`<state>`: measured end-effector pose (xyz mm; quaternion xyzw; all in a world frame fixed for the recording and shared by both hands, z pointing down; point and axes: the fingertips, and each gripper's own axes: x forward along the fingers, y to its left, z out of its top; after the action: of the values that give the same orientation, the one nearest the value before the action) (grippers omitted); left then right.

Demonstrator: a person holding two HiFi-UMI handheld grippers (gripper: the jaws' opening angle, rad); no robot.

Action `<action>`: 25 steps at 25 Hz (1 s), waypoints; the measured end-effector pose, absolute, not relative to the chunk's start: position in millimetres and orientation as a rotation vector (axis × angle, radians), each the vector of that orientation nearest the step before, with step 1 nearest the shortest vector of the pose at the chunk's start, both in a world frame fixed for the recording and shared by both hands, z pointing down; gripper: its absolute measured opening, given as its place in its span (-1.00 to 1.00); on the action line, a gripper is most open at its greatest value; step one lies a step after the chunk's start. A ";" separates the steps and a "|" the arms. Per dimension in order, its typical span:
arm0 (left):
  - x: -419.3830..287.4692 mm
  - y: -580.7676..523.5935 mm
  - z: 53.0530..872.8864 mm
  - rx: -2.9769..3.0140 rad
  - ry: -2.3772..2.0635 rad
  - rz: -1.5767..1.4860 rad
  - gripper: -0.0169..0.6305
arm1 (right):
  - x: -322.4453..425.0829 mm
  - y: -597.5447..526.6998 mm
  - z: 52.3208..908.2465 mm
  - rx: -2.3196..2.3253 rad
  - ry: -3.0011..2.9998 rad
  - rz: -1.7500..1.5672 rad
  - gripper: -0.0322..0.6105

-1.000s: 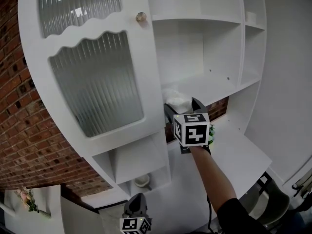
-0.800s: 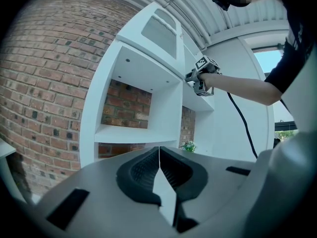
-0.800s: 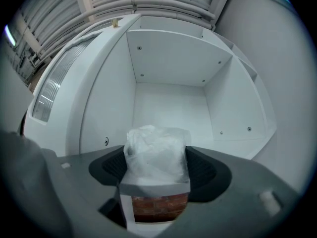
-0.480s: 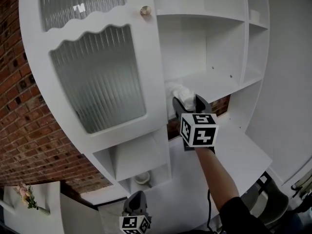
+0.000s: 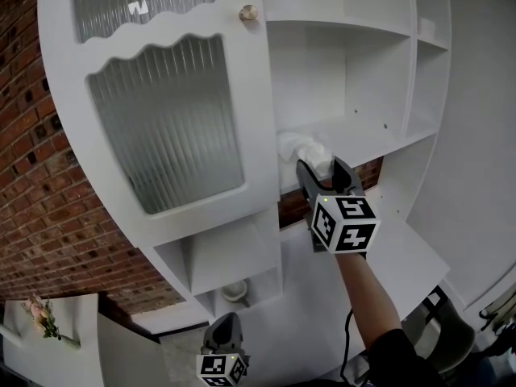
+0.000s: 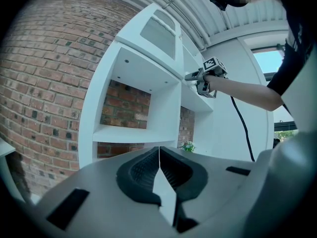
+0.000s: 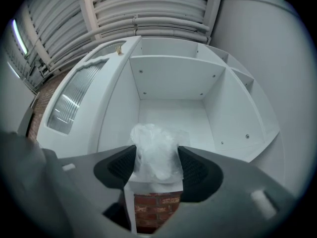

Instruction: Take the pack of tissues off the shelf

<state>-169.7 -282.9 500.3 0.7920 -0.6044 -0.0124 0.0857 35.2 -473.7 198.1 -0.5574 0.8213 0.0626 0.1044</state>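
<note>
A pack of tissues (image 5: 305, 147) in crinkled clear wrap lies at the front left of a white shelf (image 5: 367, 135), just beside the cabinet door. My right gripper (image 5: 322, 170) reaches up to it. In the right gripper view the pack (image 7: 155, 150) fills the gap of my right gripper (image 7: 156, 166); the jaws are closing and both pads touch its sides. The pack still rests on the shelf. My left gripper (image 5: 222, 353) hangs low, far below the shelf, with my left gripper (image 6: 159, 158) shut and nothing in it.
A cabinet door with ribbed glass (image 5: 169, 127) and a round knob (image 5: 248, 12) stands just left of the pack. More white compartments sit above and to the right (image 5: 427, 71). A brick wall (image 5: 36, 184) is at the left. A small cup (image 5: 235, 294) sits in a lower compartment.
The right gripper's jaws have come in from wide apart to the sides of the tissue pack, and the gripper has pushed a little further onto the shelf. The left gripper has stayed put.
</note>
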 end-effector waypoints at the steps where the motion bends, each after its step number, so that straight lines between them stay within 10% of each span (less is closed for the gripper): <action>1: -169.0 -282.2 500.1 2.362 -1.800 -0.038 -0.91 | 36.3 -469.7 196.7 -1.634 2.424 0.195 -0.11; 25: -152.5 -264.7 494.4 2.421 -1.782 -0.096 -0.91 | 65.8 -368.2 236.9 -1.497 2.476 0.209 -0.10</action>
<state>-152.5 -264.7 494.4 0.8030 -0.5913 -0.0317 0.0670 65.8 -368.2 236.9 -0.5123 0.8474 0.0715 0.1199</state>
